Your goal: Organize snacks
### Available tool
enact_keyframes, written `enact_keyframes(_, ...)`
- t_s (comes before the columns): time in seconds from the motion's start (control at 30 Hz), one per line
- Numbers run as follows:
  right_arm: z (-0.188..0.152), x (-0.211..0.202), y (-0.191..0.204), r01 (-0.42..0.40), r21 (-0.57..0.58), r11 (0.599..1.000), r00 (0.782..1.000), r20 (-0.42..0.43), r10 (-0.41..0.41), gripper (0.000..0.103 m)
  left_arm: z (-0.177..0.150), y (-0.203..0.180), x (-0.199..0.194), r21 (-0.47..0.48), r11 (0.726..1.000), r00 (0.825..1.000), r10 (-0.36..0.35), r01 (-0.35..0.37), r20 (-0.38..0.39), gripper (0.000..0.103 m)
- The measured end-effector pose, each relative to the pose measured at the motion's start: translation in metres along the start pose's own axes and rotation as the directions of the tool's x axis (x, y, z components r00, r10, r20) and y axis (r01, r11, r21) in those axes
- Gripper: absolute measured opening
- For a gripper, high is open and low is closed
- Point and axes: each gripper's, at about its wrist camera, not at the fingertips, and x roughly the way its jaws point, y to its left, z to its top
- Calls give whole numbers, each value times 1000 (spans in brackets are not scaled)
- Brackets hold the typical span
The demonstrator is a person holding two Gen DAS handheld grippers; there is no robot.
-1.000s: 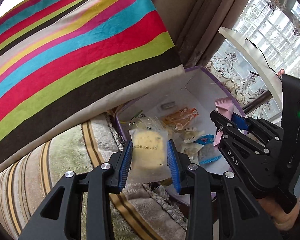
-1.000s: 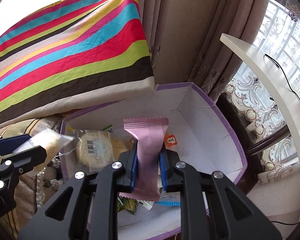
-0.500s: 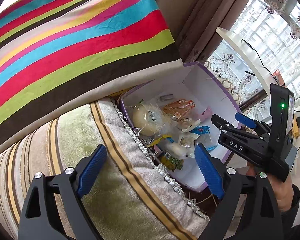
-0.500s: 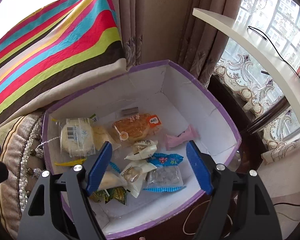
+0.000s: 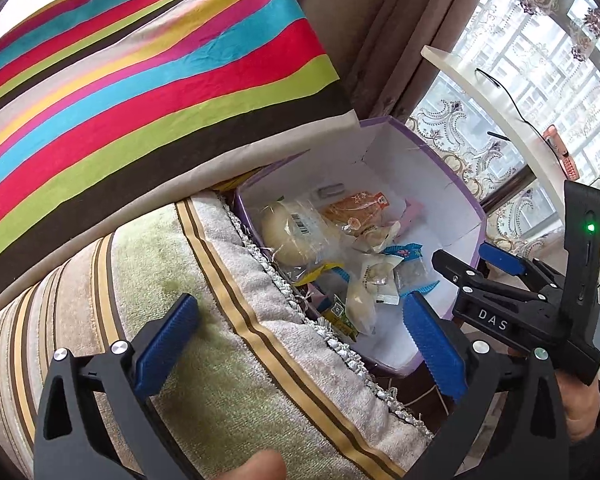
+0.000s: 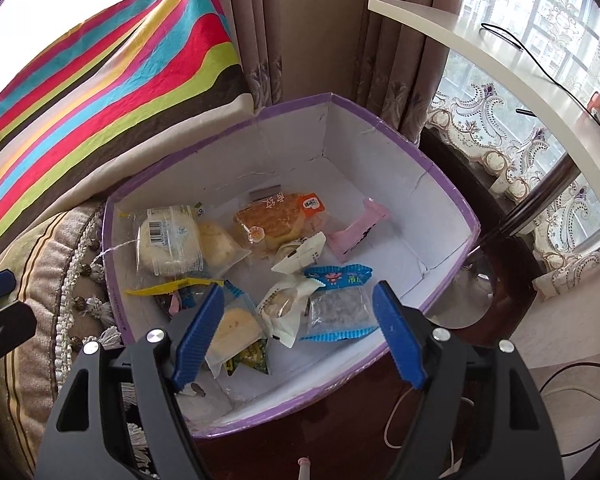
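A purple-rimmed white box (image 6: 404, 136) holds several wrapped snacks: a round pale cake (image 6: 168, 240), an orange bread pack (image 6: 278, 220), a pink wrapper (image 6: 356, 232) and a blue-edged pack (image 6: 338, 304). My right gripper (image 6: 300, 332) is open and empty above the box's near side. My left gripper (image 5: 296, 344) is open and empty over the sofa arm (image 5: 236, 360), left of the box (image 5: 428, 160). The right gripper (image 5: 500, 280) shows in the left wrist view beside the box.
A striped cushion (image 5: 140, 80) leans over the box's far left side. Brown curtains (image 6: 300, 32) hang behind. A white curved shelf (image 6: 500, 64) with cables runs at the right. A dark wooden stand (image 6: 340, 432) carries the box.
One second ago my left gripper held a pale cake pack and my right held the pink wrapper. Both have let go, the snacks lie in the box, and both grippers have drawn back.
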Motion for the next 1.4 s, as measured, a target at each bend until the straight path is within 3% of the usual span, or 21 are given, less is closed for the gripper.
enact_keyframes(0.27, 0, -5, -8, -5, 22, 1000, 1000, 20, 4, 76, 9, -8, 5, -11, 1000, 1000, -29, 29, -11, 99)
enact_keyframes(0.5, 1, -8, -10, -14, 31, 999, 1000, 27, 13, 76, 10, 2, 12, -82, 994, 997, -71, 68, -28, 99)
enact_keyframes(1.4, 1, -9, -6, -24, 21, 999, 999, 23, 24, 76, 8, -1, 19, -57, 997, 998, -50, 47, -42, 99)
